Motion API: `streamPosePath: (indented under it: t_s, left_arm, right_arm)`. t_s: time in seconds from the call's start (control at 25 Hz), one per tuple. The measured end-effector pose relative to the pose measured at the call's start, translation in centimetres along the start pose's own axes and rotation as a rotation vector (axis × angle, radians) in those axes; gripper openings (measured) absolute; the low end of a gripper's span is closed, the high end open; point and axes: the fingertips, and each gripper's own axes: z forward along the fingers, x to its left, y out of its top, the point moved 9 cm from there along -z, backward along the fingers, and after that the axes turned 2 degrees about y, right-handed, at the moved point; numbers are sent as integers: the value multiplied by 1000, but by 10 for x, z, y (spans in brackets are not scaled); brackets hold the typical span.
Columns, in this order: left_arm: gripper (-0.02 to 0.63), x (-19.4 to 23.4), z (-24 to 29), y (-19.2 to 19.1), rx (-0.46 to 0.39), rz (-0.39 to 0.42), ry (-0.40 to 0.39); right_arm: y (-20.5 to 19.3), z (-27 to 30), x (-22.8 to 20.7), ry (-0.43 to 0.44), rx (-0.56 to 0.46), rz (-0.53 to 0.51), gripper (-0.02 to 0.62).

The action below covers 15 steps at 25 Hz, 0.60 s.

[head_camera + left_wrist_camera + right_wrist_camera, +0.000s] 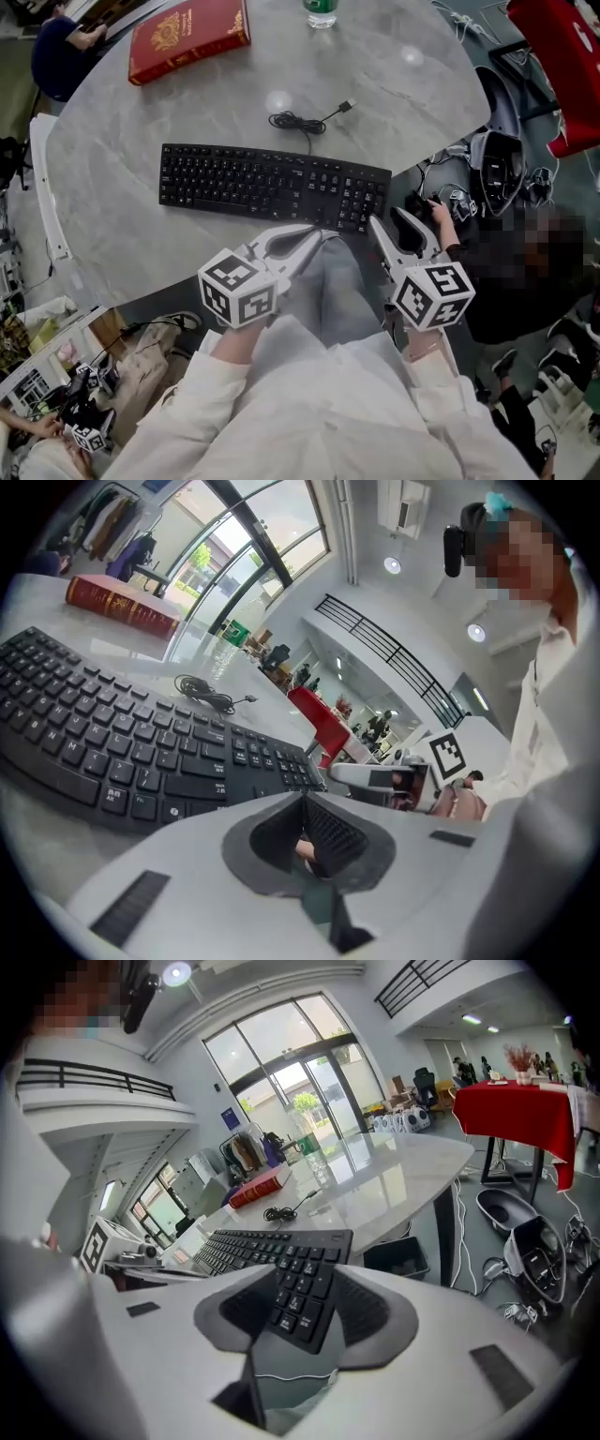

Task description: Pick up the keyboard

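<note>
Black keyboard (272, 183), flat on the grey marble table (403, 84), long side roughly along the near curved edge, right end closest to that edge. Behind it, a coiled black cable (300, 122), plug end loose on the table. Further back, a red book (187, 37) toward the left and the base of a clear bottle (321, 11) at the top of the head view, both well apart from the keyboard.

Left tongs (312, 234) pressed together at the tips, nothing between them, pointing at the keyboard's front edge near its right half. In the left gripper view, tips just short of the keys, keyboard (112, 752) stretching away to the left. Touching the front edge or just apart from it: cannot tell.

Right tongs (389, 225) spread. In the right gripper view, the keyboard's right end, the number pad, sits in the gap between the two dark pads. Contact between pads and keyboard not clear.

White sleeves (281, 403) behind both tongs at the bottom of the head view. Right of the table, a seated person (506, 281) in dark clothes, amid cables and gear on the floor.
</note>
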Motion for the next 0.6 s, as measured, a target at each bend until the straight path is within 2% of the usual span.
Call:
streamPosePath:
  t_s: [0.16,0.28,0.6]
  left_arm:
    - [17,4,1,-5,-5,-17,9]
    - [17,7,1,-6,-11,-32,13]
    - [17,15,0,-16,19,0,34]
  right_arm:
    - [-9,5,-7,1,28,34,190]
    - [-13,9,-10,15,26,55,242]
    - [-21,26,-17,60,4,152,265]
